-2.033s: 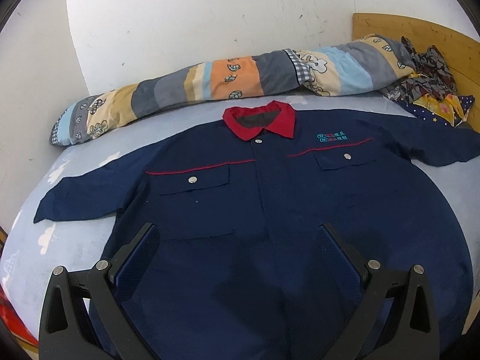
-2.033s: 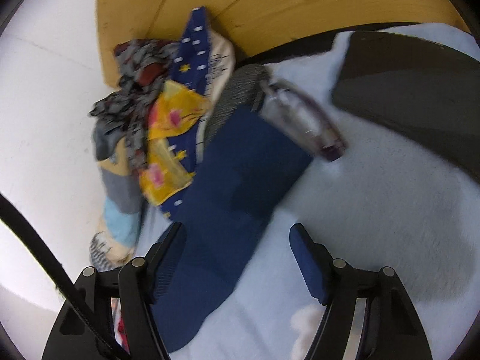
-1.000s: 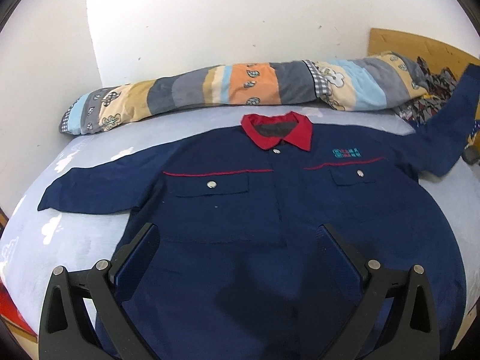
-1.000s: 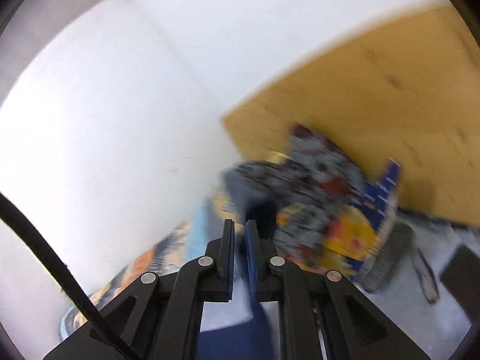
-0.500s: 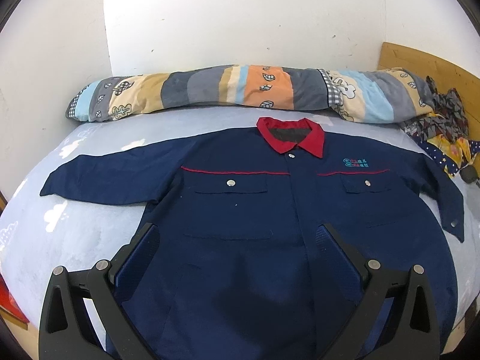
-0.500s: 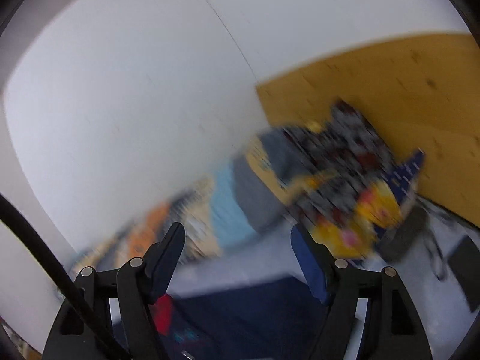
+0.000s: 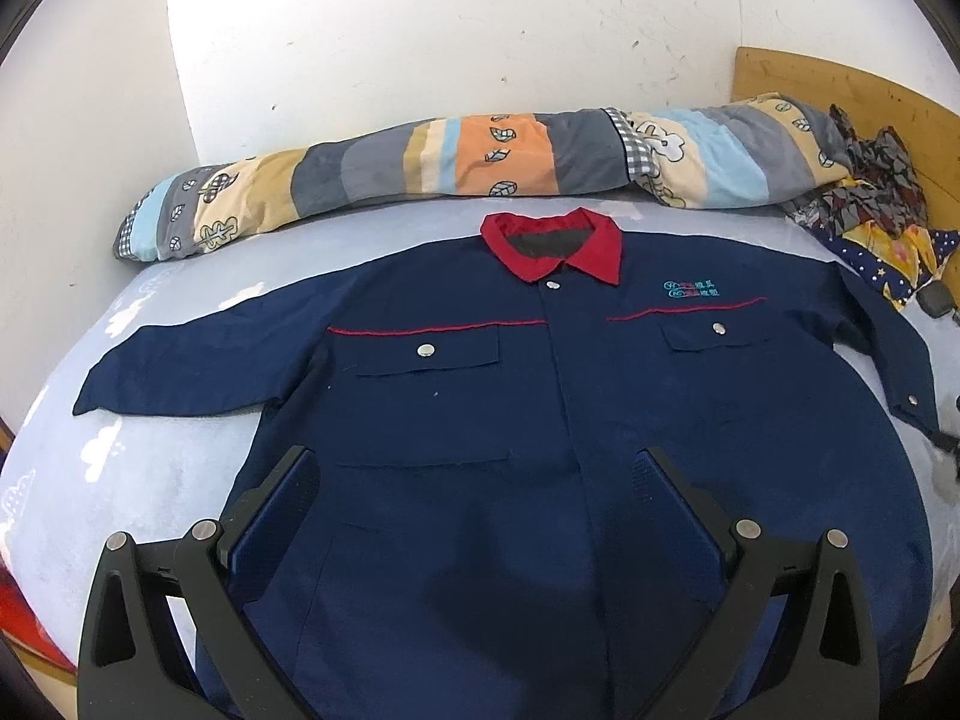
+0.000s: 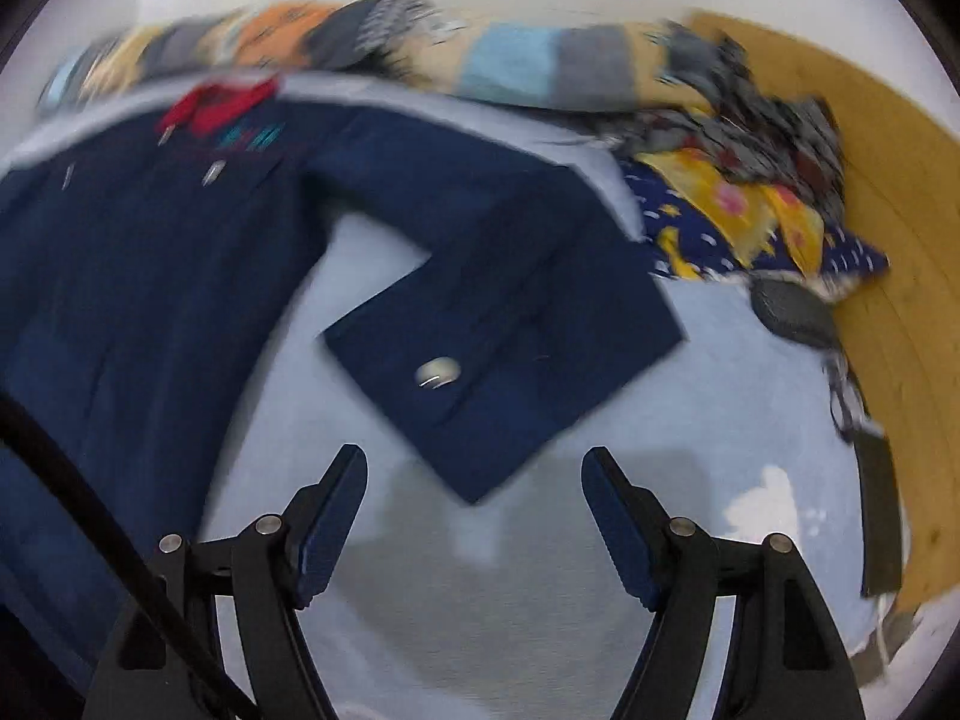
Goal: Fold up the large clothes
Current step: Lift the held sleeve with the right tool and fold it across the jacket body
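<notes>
In the left wrist view, the navy blue work jacket with a red collar and red chest piping (image 7: 510,408) lies face up and spread flat on the pale blue bed sheet with white cloud prints (image 7: 120,480), collar pointing toward the white wall. One sleeve stretches straight out from the jacket toward the left edge of the picture; the other sleeve bends down along the jacket's right side, its cuff with a metal snap near the picture's edge. Behind the jacket's collar runs a long rolled quilt in grey, orange, cream and light blue patches (image 7: 468,162), and beyond the jacket's right shoulder sits a heap of crumpled patterned cloth in yellow, dark blue and grey (image 7: 870,222) against a wooden headboard (image 7: 840,84). The left gripper (image 7: 480,480) hangs over the jacket's lower front with its jaws spread wide and nothing between them; the jacket's hem is cut off behind its black frame. The right wrist view is smeared by motion, so the chest lettering and quilt pattern cannot be read. There the bent sleeve's cuff (image 8: 498,354) lies flat on the sheet, right of the jacket's body. The right gripper (image 8: 474,504) has just sprung apart; its fingers stand wide on either side of the cuff's lowest corner, whether touching it is unclear. A black cable crosses the lower left corner.
</notes>
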`<action>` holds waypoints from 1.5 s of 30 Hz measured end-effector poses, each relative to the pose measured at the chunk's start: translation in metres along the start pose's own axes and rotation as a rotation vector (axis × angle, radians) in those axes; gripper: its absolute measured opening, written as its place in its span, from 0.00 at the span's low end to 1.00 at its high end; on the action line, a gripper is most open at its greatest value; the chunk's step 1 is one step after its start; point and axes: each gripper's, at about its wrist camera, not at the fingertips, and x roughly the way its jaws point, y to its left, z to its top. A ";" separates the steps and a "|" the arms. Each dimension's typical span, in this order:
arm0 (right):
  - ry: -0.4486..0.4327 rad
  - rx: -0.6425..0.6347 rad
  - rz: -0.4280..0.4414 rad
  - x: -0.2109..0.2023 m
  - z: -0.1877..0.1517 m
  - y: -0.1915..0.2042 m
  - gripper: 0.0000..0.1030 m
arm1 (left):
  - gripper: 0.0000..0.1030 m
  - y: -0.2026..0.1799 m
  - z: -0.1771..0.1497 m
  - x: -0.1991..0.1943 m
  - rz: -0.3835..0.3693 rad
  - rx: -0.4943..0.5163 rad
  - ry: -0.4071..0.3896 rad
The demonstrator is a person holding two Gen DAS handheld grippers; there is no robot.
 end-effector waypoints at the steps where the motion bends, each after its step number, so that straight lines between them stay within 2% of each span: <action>1: -0.009 -0.030 -0.011 0.001 -0.001 0.008 0.76 | 1.00 0.000 0.000 0.001 0.001 0.001 0.001; 5: 0.011 -0.207 -0.124 0.025 0.005 0.039 0.80 | 1.00 0.003 0.000 0.003 0.007 0.002 0.006; 6: 0.008 -0.219 -0.150 0.031 0.008 0.042 0.80 | 1.00 0.005 0.000 0.003 0.009 0.001 0.006; 9: 0.010 -0.150 -0.194 0.047 0.027 0.024 0.80 | 1.00 0.008 0.000 0.003 0.008 -0.007 0.005; 10: 0.022 -0.125 -0.244 0.056 0.034 0.012 0.72 | 1.00 0.008 0.000 0.003 0.009 -0.007 0.005; 11: 0.028 -0.106 -0.255 0.057 0.040 0.012 0.39 | 1.00 0.008 0.000 0.003 0.008 -0.007 0.005; 12: 0.053 -0.053 -0.235 0.065 0.044 -0.001 0.20 | 1.00 0.009 0.000 0.003 0.005 -0.007 0.006; 14: 0.048 0.019 -0.224 0.070 0.051 -0.015 0.16 | 1.00 0.009 -0.001 0.002 0.004 -0.002 0.003; 16: -0.001 0.127 -0.167 0.059 0.055 -0.031 0.16 | 1.00 0.009 -0.001 0.002 0.004 0.004 0.002; 21: -0.113 0.441 0.066 0.015 0.061 -0.076 0.15 | 1.00 0.008 -0.001 0.001 -0.003 0.000 0.004; 23: -0.139 0.568 0.186 0.000 0.061 -0.088 0.15 | 1.00 0.005 0.000 -0.001 -0.001 0.006 -0.003; 25: -0.166 0.709 0.353 -0.012 0.065 -0.101 0.15 | 1.00 0.004 0.000 -0.003 0.002 0.011 -0.011; 31: -0.231 0.965 0.701 -0.040 0.086 -0.091 0.15 | 1.00 0.009 0.002 -0.008 0.010 -0.007 -0.026; 35: -0.267 0.971 0.825 -0.065 0.126 -0.057 0.15 | 1.00 0.020 0.005 -0.014 0.023 -0.034 -0.042; 39: -0.308 0.904 0.940 -0.096 0.174 -0.005 0.15 | 1.00 0.033 0.007 -0.019 0.035 -0.063 -0.053; 45: -0.308 0.743 1.013 -0.127 0.236 0.088 0.15 | 1.00 0.057 0.007 -0.027 0.045 -0.125 -0.066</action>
